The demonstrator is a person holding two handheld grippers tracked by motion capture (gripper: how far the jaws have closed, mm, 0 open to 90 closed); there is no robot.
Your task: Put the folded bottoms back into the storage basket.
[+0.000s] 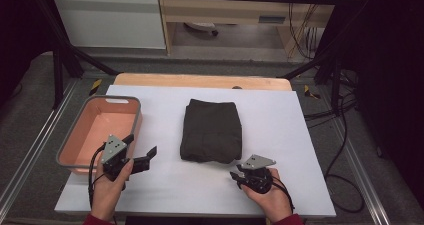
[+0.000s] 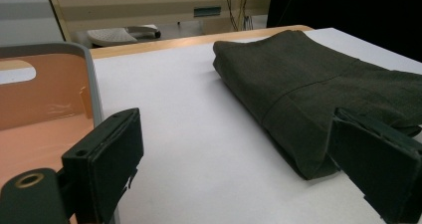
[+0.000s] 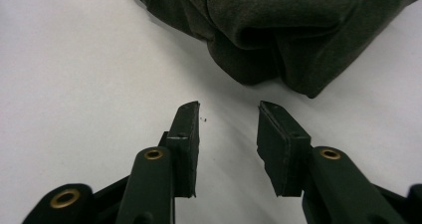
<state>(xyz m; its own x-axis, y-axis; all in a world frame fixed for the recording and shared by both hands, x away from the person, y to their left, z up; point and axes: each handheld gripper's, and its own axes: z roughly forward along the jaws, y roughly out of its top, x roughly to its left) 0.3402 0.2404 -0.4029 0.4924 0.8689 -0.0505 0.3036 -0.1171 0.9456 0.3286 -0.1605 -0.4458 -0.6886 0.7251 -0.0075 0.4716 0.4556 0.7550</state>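
A folded dark olive garment [image 1: 211, 130] lies in the middle of the white table top [image 1: 280, 135]. My left gripper [image 1: 141, 146] sits near the front left, between the garment and a pink basket, jaws open wide. In the left gripper view the left gripper [image 2: 239, 174] frames bare table, with the garment [image 2: 308, 89] ahead and to the right. My right gripper [image 1: 237, 172] rests just in front of the garment's near right corner. In the right gripper view the right gripper [image 3: 228, 107] is open a small way with nothing between its pads, a short gap from the garment's fold [image 3: 278, 30].
A pink basket with a grey rim [image 1: 72, 130] stands at the table's left edge; its wall [image 2: 92, 79] is close beside my left jaw. A wooden strip [image 1: 200, 80] runs along the far edge. Cables [image 1: 345, 135] lie on the floor at the right.
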